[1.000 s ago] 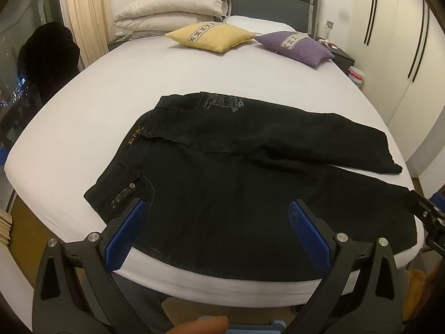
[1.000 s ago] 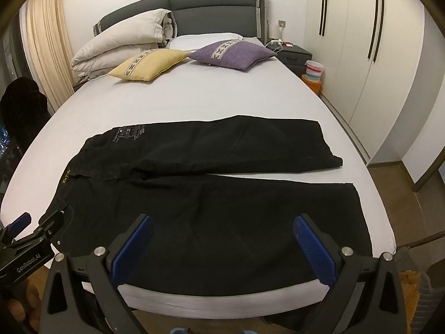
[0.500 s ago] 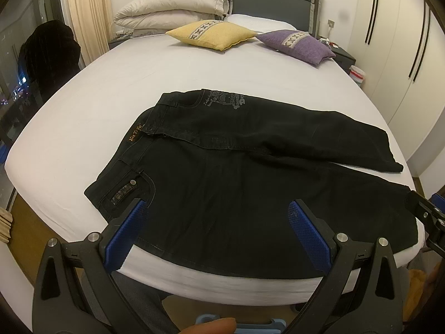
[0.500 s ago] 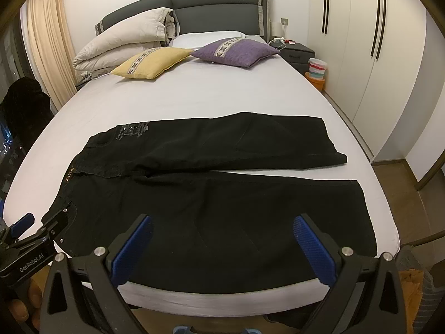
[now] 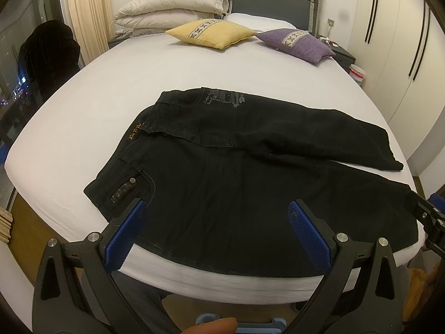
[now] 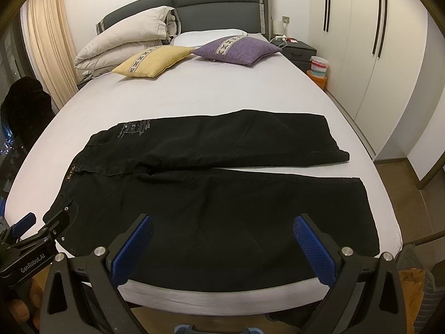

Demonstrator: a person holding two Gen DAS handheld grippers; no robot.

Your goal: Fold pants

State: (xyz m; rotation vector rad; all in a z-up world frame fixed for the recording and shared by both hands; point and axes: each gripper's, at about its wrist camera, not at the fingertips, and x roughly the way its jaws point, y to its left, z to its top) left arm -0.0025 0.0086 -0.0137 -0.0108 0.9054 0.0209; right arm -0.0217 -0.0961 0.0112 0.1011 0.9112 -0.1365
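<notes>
Black pants [image 5: 239, 167] lie flat on the white bed [image 5: 111, 91], waistband to the left, both legs stretched to the right; they also show in the right wrist view [image 6: 222, 183]. My left gripper [image 5: 217, 228] is open and empty, held over the near edge by the waist and pocket. My right gripper [image 6: 222, 242] is open and empty over the near leg. The left gripper shows at the left edge of the right wrist view [image 6: 36, 233]; the right one shows at the right edge of the left wrist view [image 5: 428, 217].
A yellow cushion [image 5: 211, 32], a purple cushion [image 5: 297, 43] and a folded duvet [image 5: 172, 2] sit at the headboard. A nightstand [image 6: 294, 47] and wardrobe [image 6: 375, 41] stand to the right. A dark chair [image 5: 47, 53] stands left.
Both grippers have drifted slightly forward and up over the bed's near edge. The pants have not moved and both jaws stay open.
</notes>
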